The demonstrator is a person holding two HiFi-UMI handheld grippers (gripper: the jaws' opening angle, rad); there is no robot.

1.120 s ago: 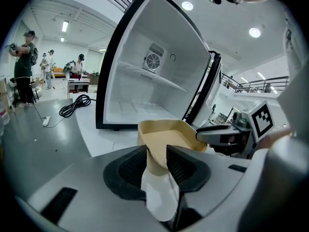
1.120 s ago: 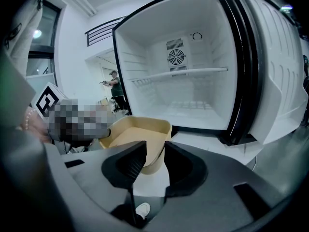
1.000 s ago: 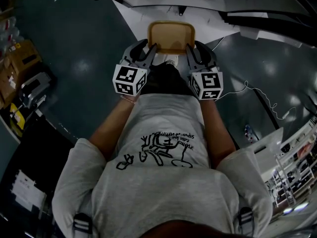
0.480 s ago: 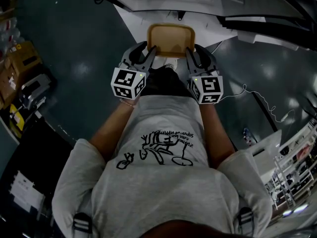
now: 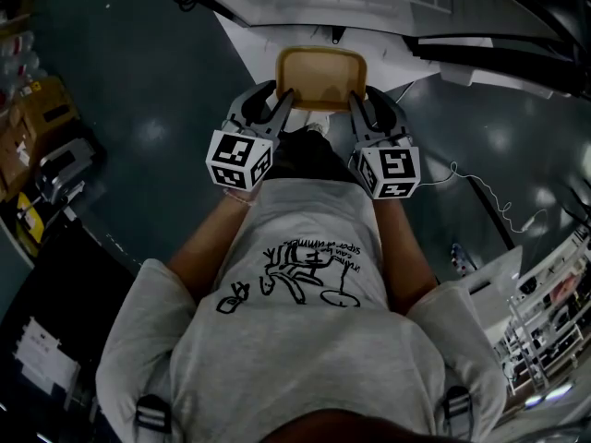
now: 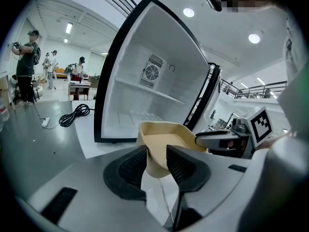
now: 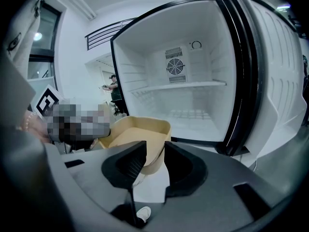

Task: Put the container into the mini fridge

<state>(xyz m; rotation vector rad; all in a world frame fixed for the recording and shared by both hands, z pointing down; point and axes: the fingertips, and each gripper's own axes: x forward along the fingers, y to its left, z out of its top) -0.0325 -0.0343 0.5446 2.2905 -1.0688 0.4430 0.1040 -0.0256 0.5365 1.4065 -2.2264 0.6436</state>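
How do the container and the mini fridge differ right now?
The container is tan, small and gripped aloft by the left gripper and right gripper; the mini fridge is white inside, black-framed, much larger, standing with its door open. Both are empty.

The head camera is looking steeply down past the person's shirt [image 5: 305,275] onto the left gripper [image 5: 283,100] and right gripper [image 5: 355,102]. Each gripper camera is sitting close behind its own jaws, facing forward; both are sharing the tan container [image 6: 166,138] and the open mini fridge [image 6: 154,86] beyond.
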